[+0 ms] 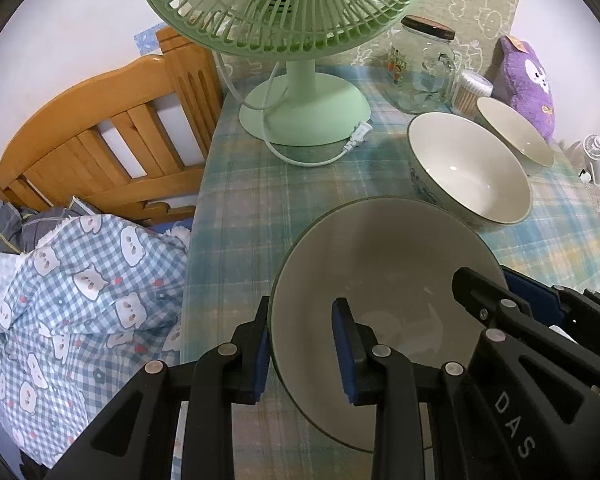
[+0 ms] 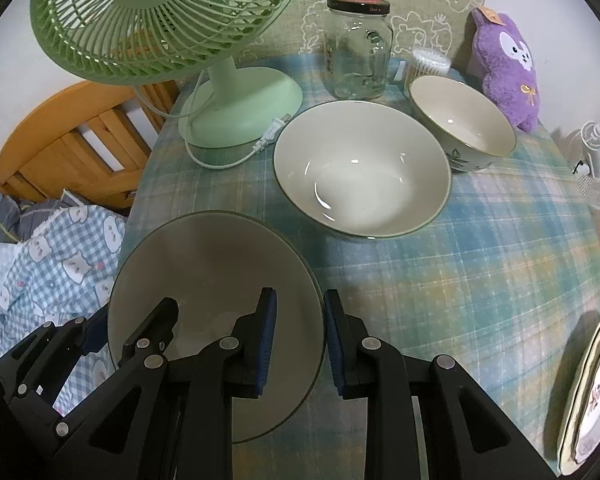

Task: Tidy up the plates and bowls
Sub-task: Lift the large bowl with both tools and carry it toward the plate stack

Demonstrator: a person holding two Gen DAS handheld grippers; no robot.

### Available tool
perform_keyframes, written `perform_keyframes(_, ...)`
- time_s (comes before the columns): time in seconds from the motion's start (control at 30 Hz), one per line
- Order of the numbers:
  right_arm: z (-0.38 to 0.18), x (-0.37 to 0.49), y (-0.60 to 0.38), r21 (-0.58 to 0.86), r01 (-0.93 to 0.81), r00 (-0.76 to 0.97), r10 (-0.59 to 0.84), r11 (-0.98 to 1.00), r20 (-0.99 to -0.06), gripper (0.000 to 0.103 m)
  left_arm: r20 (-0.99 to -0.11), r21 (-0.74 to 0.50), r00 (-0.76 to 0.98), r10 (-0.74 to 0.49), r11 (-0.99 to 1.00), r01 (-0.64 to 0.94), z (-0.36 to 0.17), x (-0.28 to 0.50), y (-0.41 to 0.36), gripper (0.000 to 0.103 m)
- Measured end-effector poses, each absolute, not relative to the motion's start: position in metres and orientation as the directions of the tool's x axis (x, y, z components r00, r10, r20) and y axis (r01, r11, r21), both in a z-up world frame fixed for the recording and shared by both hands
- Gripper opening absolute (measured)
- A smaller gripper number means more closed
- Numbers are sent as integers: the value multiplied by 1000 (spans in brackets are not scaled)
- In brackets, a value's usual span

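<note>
— Both tongs on that near bowl (image 1: 384,280)?
— Yes. The left gripper (image 1: 306,344) is clamped on its left rim, the right gripper (image 2: 300,340) on its right rim; the bigger bowl (image 2: 360,168) sits beyond them on the tablecloth (image 2: 480,260).

Both wrist views: soft, even indoor light, moderately bright, slight cool cast. I read source as overhead – small specular glints inside large bowl (image 2: 362,168) and on glass jar (image 2: 358,46). Near bowl (image 2: 216,280) sits in shadow, interior grey and dim. Soft shadow on tablecloth (image 2: 480,260) beside bowls. Strong fisheye bending, black vignette at corners. Centre sharp; gripper bodies at bottom edge slightly soft. I see no motion blur
</note>
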State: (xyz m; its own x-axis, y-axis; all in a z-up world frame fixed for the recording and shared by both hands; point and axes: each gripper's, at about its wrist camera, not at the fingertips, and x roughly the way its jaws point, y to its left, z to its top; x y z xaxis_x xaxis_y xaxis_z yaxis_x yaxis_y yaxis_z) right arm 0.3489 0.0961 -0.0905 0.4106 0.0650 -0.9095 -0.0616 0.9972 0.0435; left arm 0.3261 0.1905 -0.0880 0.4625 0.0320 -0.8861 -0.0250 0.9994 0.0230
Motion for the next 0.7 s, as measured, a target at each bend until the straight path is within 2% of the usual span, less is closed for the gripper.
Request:
perform_keyframes(0.33, -68, 317, 65, 35, -69, 425, 61, 997, -903, 27, -880, 10, 474, 25, 999, -35, -70, 298, 162, 27)
perform_keyframes(0.7, -59, 267, -3, 21, -63, 426, 46, 998, -904, 27, -885, -3, 466, 10, 1000, -28, -65, 255, 96, 27)
